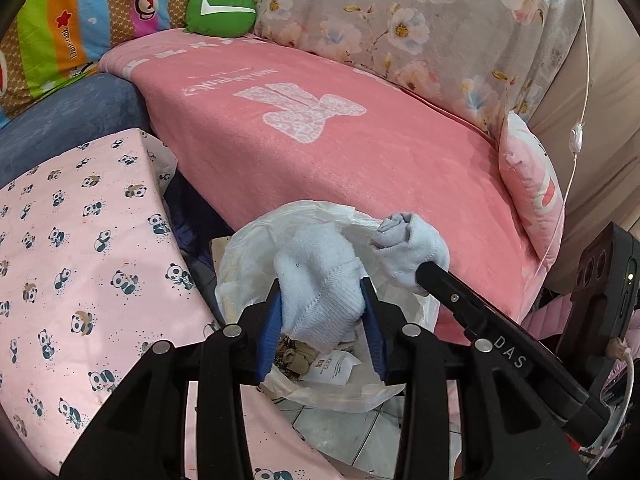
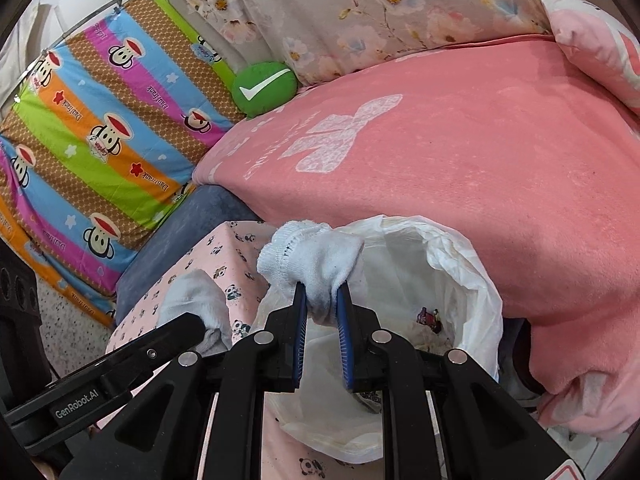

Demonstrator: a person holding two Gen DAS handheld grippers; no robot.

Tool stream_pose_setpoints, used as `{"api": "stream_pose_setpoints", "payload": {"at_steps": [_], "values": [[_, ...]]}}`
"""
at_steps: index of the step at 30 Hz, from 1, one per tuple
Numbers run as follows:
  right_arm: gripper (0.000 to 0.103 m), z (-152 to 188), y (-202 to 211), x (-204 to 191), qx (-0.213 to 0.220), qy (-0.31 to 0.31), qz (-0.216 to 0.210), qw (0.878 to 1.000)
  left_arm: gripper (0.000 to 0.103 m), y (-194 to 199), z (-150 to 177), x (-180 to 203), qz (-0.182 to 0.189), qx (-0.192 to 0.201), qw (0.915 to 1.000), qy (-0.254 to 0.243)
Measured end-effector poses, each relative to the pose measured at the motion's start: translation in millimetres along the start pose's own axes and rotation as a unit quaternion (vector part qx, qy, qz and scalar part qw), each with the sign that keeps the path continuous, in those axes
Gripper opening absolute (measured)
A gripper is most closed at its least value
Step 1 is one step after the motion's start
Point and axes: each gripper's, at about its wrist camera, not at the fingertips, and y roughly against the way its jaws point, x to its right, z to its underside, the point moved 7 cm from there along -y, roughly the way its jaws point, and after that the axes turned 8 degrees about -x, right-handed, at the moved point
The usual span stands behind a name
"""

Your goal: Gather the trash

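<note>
- While the left wrist view looks down along the left tongs (image 1: 322,312), their blue pads (image 1: 271,332) clamp a pale blue sock (image 1: 320,292) between them.
- The sock hangs directly over the open mouth of the white trash bag (image 1: 248,256), which stands on the floor against the front edge of the pink blanket (image 1: 340,152).
- Inside the bag, beneath the sock, lie a brownish crumpled item (image 1: 298,354) and a white printed packet (image 1: 338,366).
- The right tongs (image 1: 424,272) enter from the right of this view; their tip is buried in a second pale blue sock (image 1: 412,248) at the bag's far right rim.
- A panda-print cushion (image 1: 80,240) sits just left of the bag, and a green round cushion (image 1: 220,10) rests at the back of the blanket.
- In the right wrist view, the right tongs (image 2: 322,312) are closed narrowly on the second sock (image 2: 312,260), which bunches above the pads (image 2: 346,344) at the near left rim of the trash bag (image 2: 472,280).
- The bag mouth stands open; a small printed scrap (image 2: 430,316) lies against its inner wall.
- The left tongs (image 2: 200,326) reach in from the lower left, holding the first sock (image 2: 196,296) over the panda-print cushion (image 2: 232,252), just beside the bag.
- The pink blanket (image 2: 480,168) fills the right side, and a striped cartoon sheet (image 2: 100,152) covers the left background.
</note>
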Motion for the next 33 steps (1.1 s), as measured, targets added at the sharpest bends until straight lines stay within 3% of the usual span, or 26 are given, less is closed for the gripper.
{"api": "stream_pose_setpoints", "payload": {"at_steps": [4,8,12,18,31,33], "values": [[0.015,1,4,12,0.002,-0.009,0.003,1.000,0.040,-7,1,10,0.003,-0.007,1.0000,-0.006],[0.020,1,5,15,0.001,-0.011,0.001,1.000,0.056,-9,-1,10,-0.012,0.000,0.9999,0.001],[0.026,0,4,10,0.003,-0.006,0.001,1.000,0.063,-7,-2,2,-0.029,0.006,0.9995,0.011],[0.036,1,6,0,0.005,0.015,0.005,1.000,0.065,1,-1,-9,-0.054,0.016,0.9983,0.017],[0.043,13,26,-9,0.003,0.056,0.061,0.997,0.065,12,23,-24,-0.086,0.021,0.9956,0.029],[0.051,16,29,-11,0.004,0.066,0.073,0.995,0.065,14,27,-26,-0.091,0.020,0.9952,0.031]]}}
